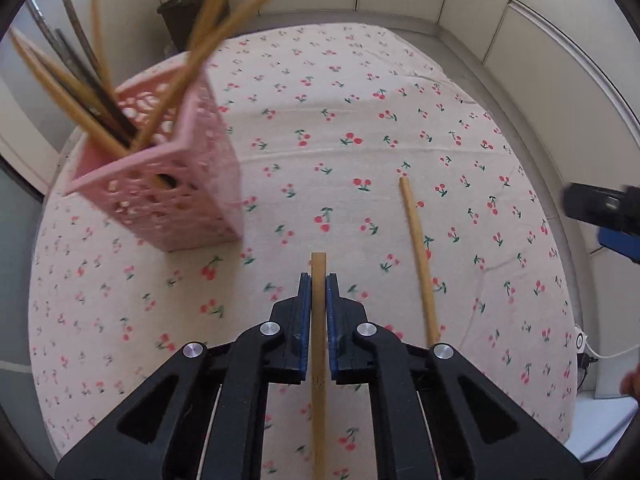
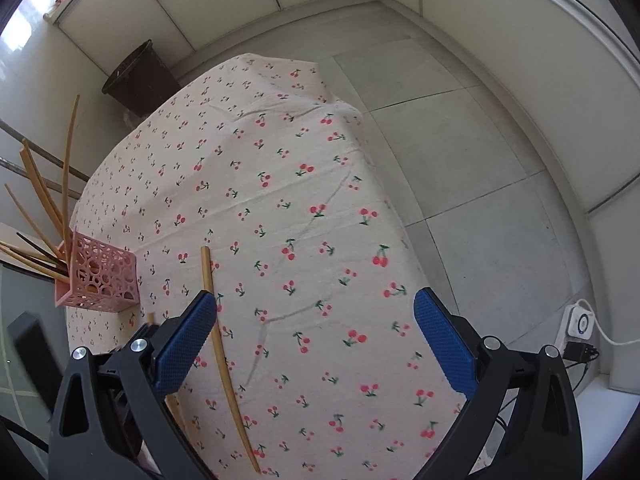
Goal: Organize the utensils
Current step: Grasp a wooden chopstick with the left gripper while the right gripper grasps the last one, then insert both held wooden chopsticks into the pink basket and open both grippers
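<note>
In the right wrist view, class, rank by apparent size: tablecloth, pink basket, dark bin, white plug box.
1. tablecloth
2. pink basket and dark bin: look alike, and the bin stands farther off, so unranked
3. white plug box

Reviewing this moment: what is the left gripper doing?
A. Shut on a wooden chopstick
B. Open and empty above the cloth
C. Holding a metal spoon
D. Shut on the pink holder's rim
A: in the left wrist view the left gripper has its blue pads closed against a wooden chopstick, which runs between them, apart from the pink holder.
</note>
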Demonstrator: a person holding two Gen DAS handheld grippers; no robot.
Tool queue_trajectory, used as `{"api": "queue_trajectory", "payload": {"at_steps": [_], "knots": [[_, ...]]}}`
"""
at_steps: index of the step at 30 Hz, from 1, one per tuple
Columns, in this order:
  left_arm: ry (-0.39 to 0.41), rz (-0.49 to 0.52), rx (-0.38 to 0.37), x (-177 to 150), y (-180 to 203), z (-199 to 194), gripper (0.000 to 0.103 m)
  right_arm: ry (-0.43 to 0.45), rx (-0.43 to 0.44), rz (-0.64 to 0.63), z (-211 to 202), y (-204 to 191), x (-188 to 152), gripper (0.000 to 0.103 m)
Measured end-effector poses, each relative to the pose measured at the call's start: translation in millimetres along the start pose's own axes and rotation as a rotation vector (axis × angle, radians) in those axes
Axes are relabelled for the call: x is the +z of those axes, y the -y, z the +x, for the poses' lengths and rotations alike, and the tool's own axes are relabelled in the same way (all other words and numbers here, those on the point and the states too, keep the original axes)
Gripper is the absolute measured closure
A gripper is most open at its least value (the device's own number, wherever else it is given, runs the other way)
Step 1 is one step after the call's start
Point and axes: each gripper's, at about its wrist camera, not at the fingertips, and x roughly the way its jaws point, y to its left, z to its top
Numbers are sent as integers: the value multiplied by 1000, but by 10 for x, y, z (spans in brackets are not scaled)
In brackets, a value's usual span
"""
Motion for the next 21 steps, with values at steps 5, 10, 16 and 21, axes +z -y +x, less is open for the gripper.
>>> {"api": "queue_trajectory", "payload": {"at_steps": [5,10,16,21], "knots": [[139,-96,-56,-210,-537,-775,96,8,-8,-69,352,-510,25,7],[293,-184,-84,-244,-883,-1220,96,13,-72,-156,700,-898,-35,9],[350,-204,-67,-226,-1051,-1380,96,51,-109,-273,843,-1162,-82,66],[352,-222,-80,-234,-1143,-1422,96,35,-53,-253,809,-1115,-88,96]]}}
